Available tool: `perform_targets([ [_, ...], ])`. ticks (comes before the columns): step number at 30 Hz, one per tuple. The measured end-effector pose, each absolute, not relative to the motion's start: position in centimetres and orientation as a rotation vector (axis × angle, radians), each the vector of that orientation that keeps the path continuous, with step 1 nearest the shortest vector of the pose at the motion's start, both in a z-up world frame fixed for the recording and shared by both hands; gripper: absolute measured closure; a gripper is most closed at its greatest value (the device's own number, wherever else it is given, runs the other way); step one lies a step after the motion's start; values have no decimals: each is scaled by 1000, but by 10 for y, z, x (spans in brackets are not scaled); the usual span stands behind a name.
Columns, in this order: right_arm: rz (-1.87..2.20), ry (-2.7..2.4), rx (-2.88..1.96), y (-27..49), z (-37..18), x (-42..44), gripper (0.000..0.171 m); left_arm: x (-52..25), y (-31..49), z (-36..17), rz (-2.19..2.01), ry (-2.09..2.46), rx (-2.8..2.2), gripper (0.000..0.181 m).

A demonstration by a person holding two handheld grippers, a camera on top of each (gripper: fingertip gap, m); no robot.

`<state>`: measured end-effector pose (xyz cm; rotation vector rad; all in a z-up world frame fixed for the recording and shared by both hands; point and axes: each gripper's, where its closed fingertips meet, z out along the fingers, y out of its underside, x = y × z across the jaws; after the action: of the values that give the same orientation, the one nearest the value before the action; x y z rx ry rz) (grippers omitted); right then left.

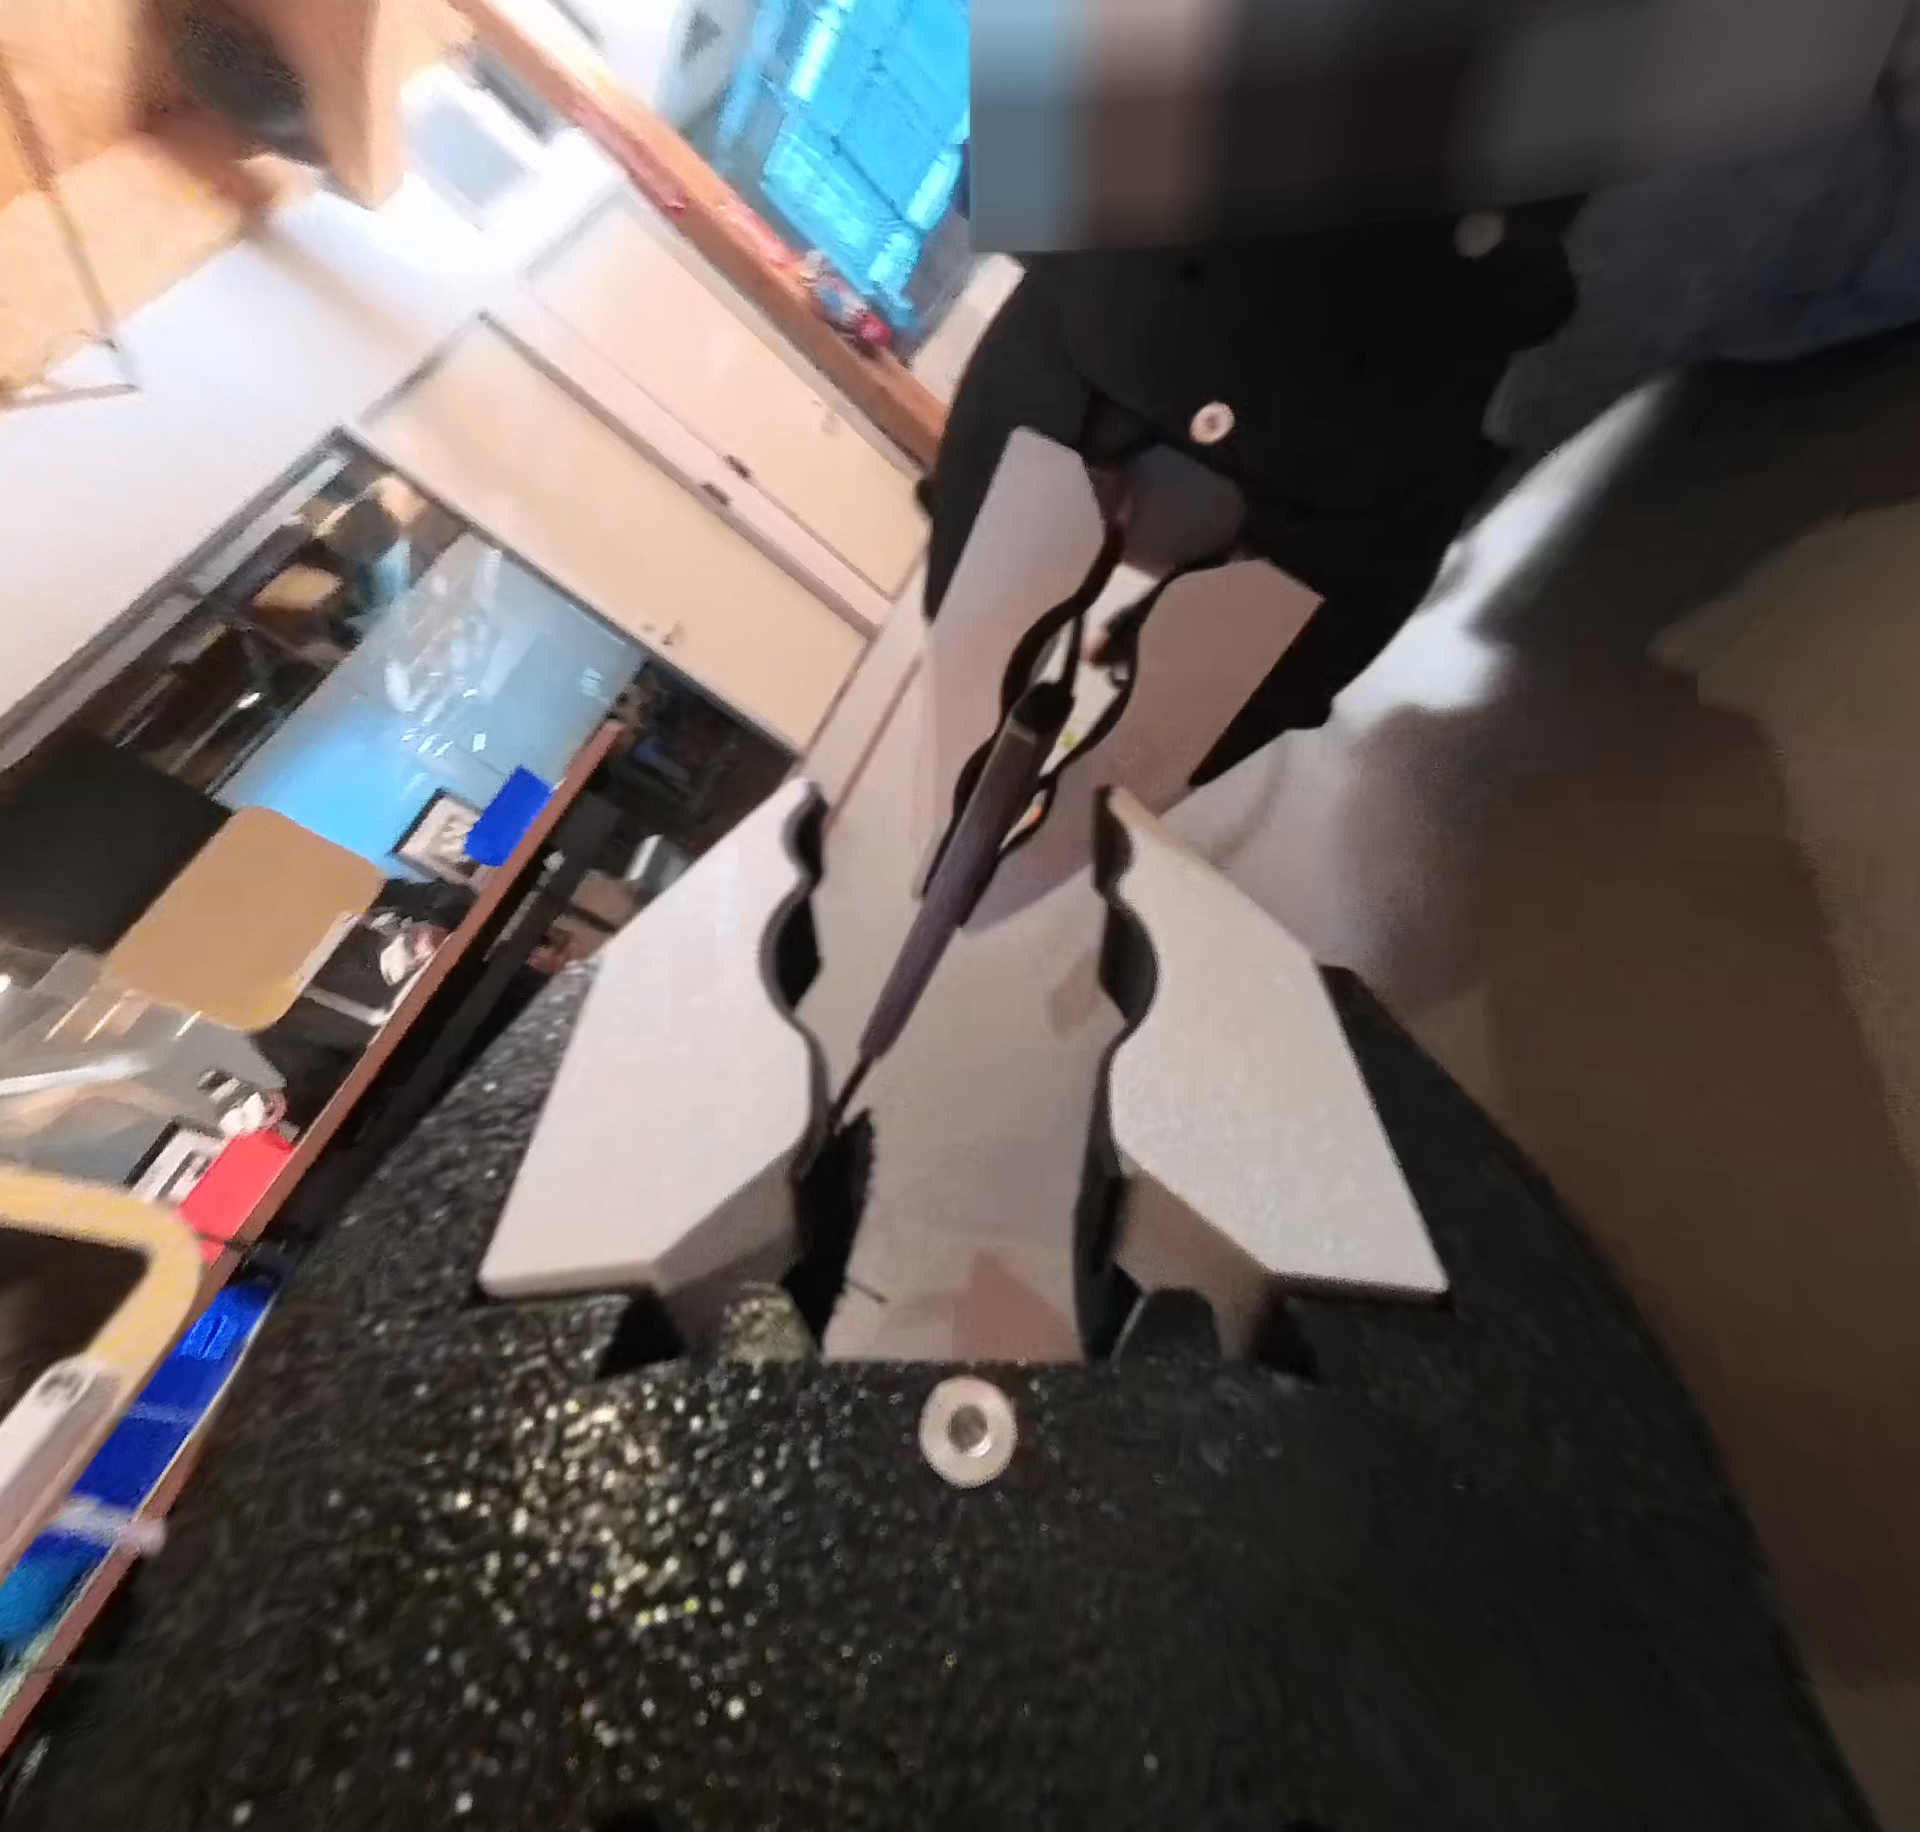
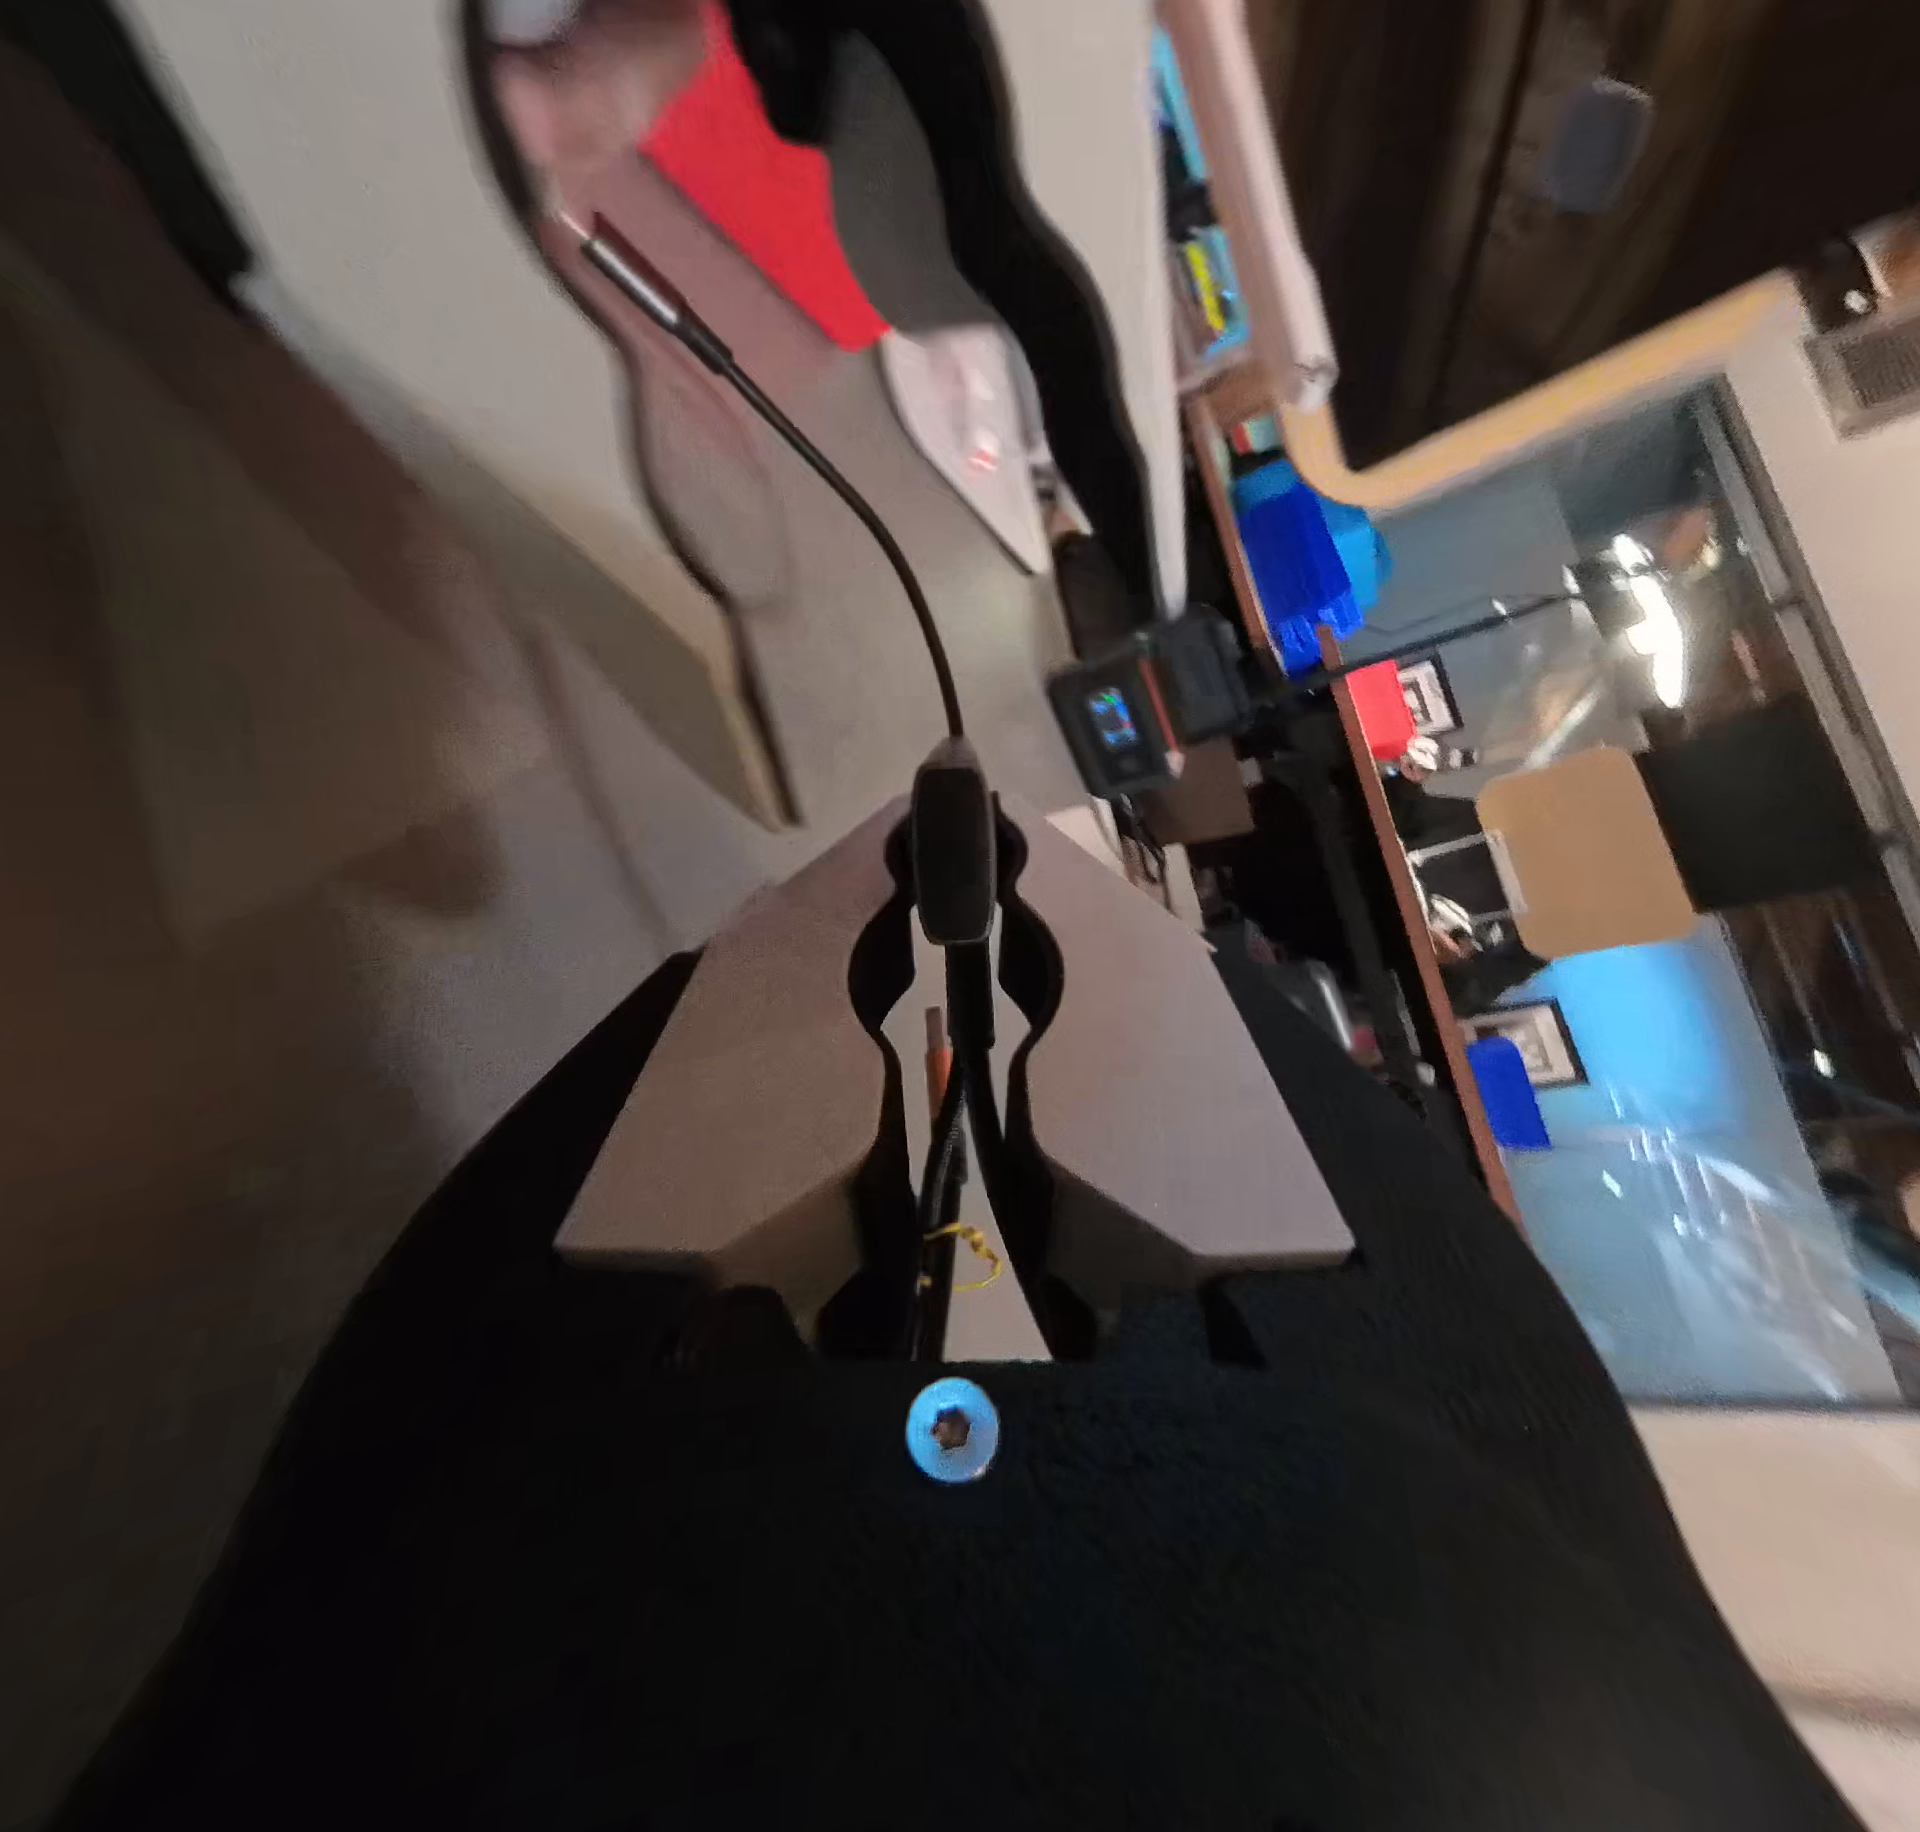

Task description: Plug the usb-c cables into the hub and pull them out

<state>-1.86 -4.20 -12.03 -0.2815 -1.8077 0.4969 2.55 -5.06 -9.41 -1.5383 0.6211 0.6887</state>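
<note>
My right gripper [image 2: 951, 826] is shut on a black moulded piece [image 2: 948, 878] at one end of a thin black cable [image 2: 894, 556]. The cable curves away to a grey metal USB-C plug [image 2: 634, 270]. That plug [image 1: 956, 868] sits in the gap of my open left gripper [image 1: 961, 806], close to the inner face of its left finger [image 1: 686, 1034]. I cannot tell whether it touches. The right gripper [image 1: 1049, 743] faces me in the left wrist view. One finger [image 2: 582, 432] of the left gripper shows in the right wrist view. Both views are tilted and blurred.
Below the right fingers lie more black cables with a yellow tie [image 2: 966, 1252] and an orange-tipped plug [image 2: 935, 1050] on the beige table [image 2: 1039, 764]. A small camera with a lit screen [image 2: 1117, 722] stands at the table's far side. Blue bins [image 2: 1299, 556] and red bins [image 1: 249, 1190] sit on shelves. One gripper's finger ends stand about 5 centimeters off the other's.
</note>
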Motion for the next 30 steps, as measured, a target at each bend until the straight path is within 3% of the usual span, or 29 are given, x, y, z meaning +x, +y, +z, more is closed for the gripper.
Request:
perform_targets([
  [3, 558, -1687, -451, -15, -77, -20, 163, 4, -56, -77, 768, 477, -1499, 108],
  [12, 933, -1343, -744, 61, 104, 56, 162, -11, -56, -73, 763, 361, -1525, 112],
  [18, 712, -1339, -677, 121, 185, 95, 162, -11, -53, -75, 761, 356, -1540, 112],
  [23, 599, -1351, -726, 203, 188, 105, 162, -9, -51, -75, 772, 373, -1548, 114],
  [30, 766, -1282, -803, 287, 108, 124, 162, -4, -47, -78, 753, 391, -1563, 116],
])
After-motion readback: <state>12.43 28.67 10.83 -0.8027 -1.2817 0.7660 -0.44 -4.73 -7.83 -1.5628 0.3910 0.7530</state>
